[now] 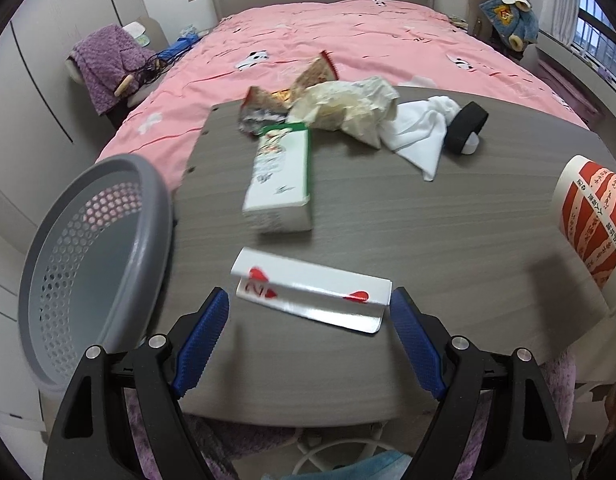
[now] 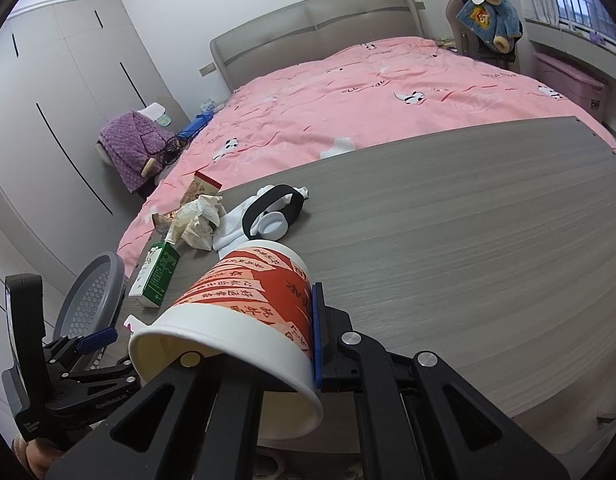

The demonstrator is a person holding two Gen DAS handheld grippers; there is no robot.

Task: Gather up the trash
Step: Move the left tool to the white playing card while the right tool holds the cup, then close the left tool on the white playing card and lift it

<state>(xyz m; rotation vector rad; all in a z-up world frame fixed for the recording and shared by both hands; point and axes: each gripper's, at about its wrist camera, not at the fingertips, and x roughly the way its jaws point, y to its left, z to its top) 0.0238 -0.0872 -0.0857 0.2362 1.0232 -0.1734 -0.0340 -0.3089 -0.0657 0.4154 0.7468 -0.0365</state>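
A folded playing card (image 1: 311, 290) lies on the table (image 1: 427, 220), its long axis crosswise, directly ahead of and between the wide-spread pads of the left gripper (image 1: 309, 320). The grey basket (image 1: 96, 264) stands left of the card. The right gripper (image 2: 252, 344), farther off, clamps a paper cup (image 2: 244, 304).

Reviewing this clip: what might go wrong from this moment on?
The folded playing card lies flat between the left gripper's open jaws, so closing may skid it along the table instead of lifting it. The right gripper pinches only the paper cup's rim wall, which may crumple or slip.
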